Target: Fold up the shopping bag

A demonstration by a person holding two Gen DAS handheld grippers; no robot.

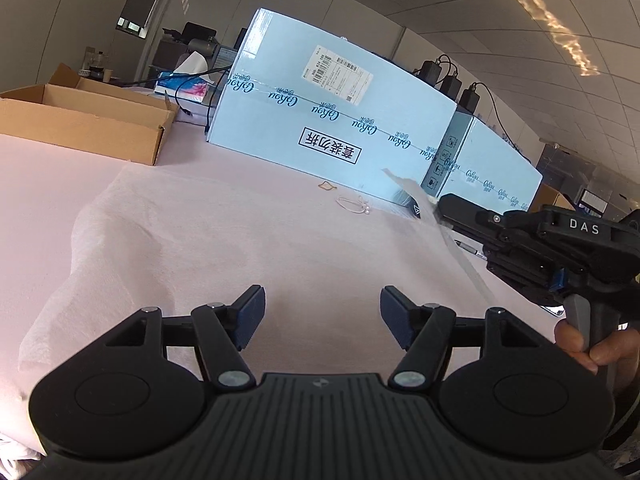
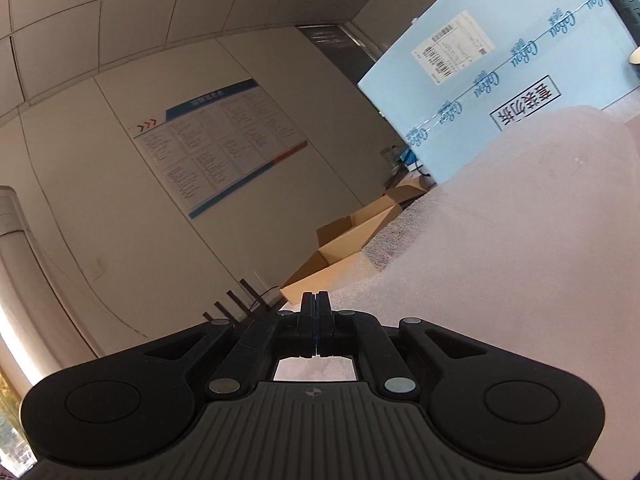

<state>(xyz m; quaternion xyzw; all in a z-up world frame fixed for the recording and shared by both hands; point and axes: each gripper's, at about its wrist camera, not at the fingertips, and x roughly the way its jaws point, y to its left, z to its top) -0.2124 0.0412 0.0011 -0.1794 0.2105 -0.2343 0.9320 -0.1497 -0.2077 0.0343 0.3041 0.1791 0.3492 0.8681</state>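
The pale pink non-woven shopping bag (image 1: 240,240) lies spread over the table, with its left side puffed up. My left gripper (image 1: 322,312) hovers over the bag's near part, open, with nothing between its blue pads (image 1: 252,316). My right gripper (image 1: 440,206) comes in from the right, held by a hand (image 1: 592,344). It looks shut on a pale strip of the bag (image 1: 468,264) that rises off the table to its tip. In the right wrist view the right gripper (image 2: 316,300) has its fingers pressed together, and bag fabric (image 2: 520,240) fills the right side.
Two light blue cartons (image 1: 340,112) stand along the back of the table. An open cardboard box (image 1: 80,120) sits at the back left. A rubber band (image 1: 328,187) and a thin cord loop (image 1: 354,204) lie near the cartons. A pen (image 1: 472,250) lies under the right gripper.
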